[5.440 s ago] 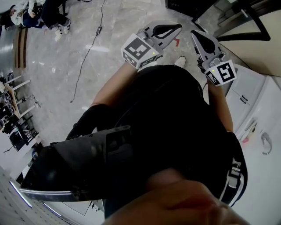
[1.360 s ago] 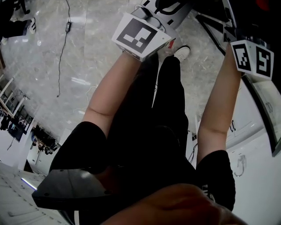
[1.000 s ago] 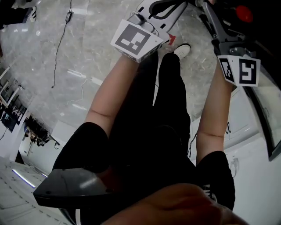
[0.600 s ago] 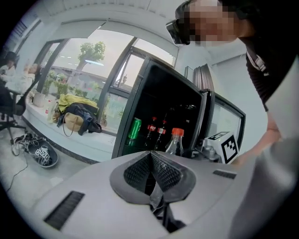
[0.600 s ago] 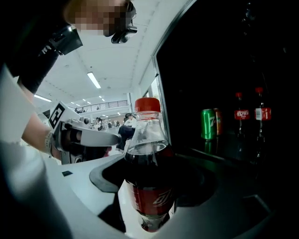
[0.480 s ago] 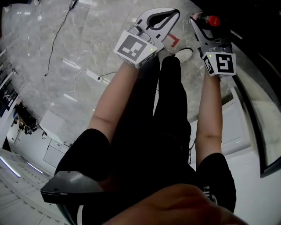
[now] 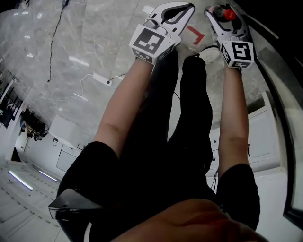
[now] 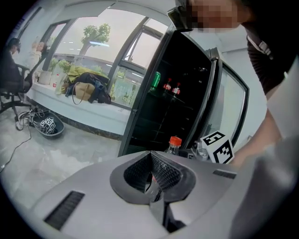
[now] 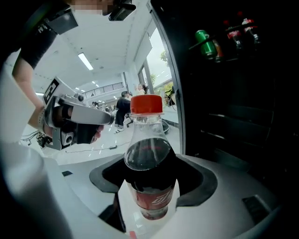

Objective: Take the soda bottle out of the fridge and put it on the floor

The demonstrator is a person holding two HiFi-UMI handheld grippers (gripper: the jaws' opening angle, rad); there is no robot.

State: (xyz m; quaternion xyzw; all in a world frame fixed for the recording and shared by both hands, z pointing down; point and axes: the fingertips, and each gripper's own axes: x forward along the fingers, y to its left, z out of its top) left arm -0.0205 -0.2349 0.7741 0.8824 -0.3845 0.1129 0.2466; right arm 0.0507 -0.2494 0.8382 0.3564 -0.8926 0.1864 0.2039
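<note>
My right gripper [image 7: 220, 15] is shut on the soda bottle [image 7: 226, 14], a clear bottle of dark soda with a red cap. In the right gripper view the soda bottle [image 9: 149, 161] stands upright between the jaws of the right gripper [image 9: 150, 179], beside the open dark fridge [image 9: 233, 93]. My left gripper [image 7: 190, 6] is shut and holds nothing, level with the right one and to its left, above the grey marble floor [image 7: 94, 52]. The left gripper view shows the left gripper [image 8: 151, 163], the bottle [image 8: 174, 144] beyond it, and the fridge [image 8: 173, 102].
A green can [image 9: 206, 41] and other bottles [image 9: 238, 28] sit on a fridge shelf. The dark fridge door [image 7: 279, 71] runs down the right side. On the floor are a red tape mark [image 7: 195, 34], a power strip with cable [image 7: 101, 79] and the person's white shoe [image 7: 211, 53].
Seconds ago the right gripper was open and empty; now it holds the bottle. In the last second it drew back from the fridge, ending beside the left gripper.
</note>
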